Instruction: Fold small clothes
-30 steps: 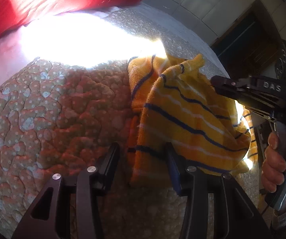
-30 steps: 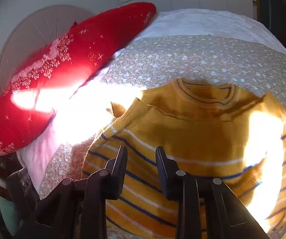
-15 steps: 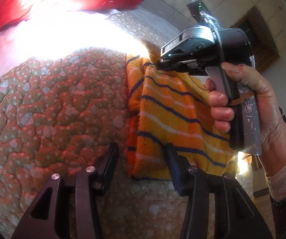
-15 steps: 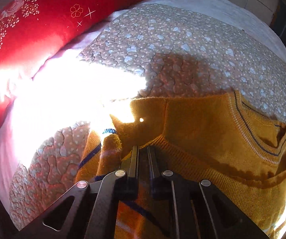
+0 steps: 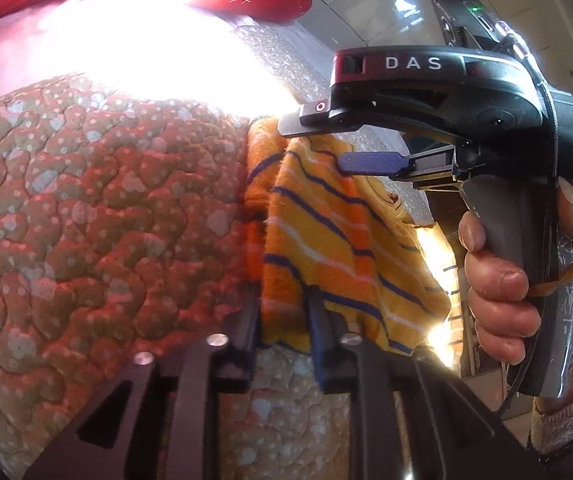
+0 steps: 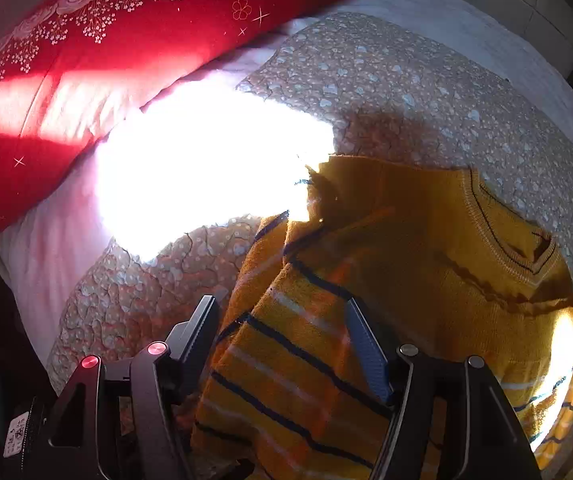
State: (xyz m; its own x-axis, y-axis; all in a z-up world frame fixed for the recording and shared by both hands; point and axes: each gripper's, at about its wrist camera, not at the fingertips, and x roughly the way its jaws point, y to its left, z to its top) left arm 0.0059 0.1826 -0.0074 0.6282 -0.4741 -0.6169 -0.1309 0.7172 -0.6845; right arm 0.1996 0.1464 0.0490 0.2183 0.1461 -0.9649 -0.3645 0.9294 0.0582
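Yellow, navy-striped sweater (image 6: 406, 264); red pillow (image 6: 126, 40)

There is one yellow sweater (image 6: 426, 248) with blue stripes, lying between the fingers of both tools. There is one red pillow (image 6: 98, 40) far past the fingers. There is one bumpy quilt (image 5: 86, 208) under them. There are two grippers and one hand (image 5: 502, 292).

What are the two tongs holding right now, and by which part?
The left tongs, closing, pinch the striped yellow sweater at its folded bottom edge. The right tongs are opening and hold nothing; the fabric lies between them.
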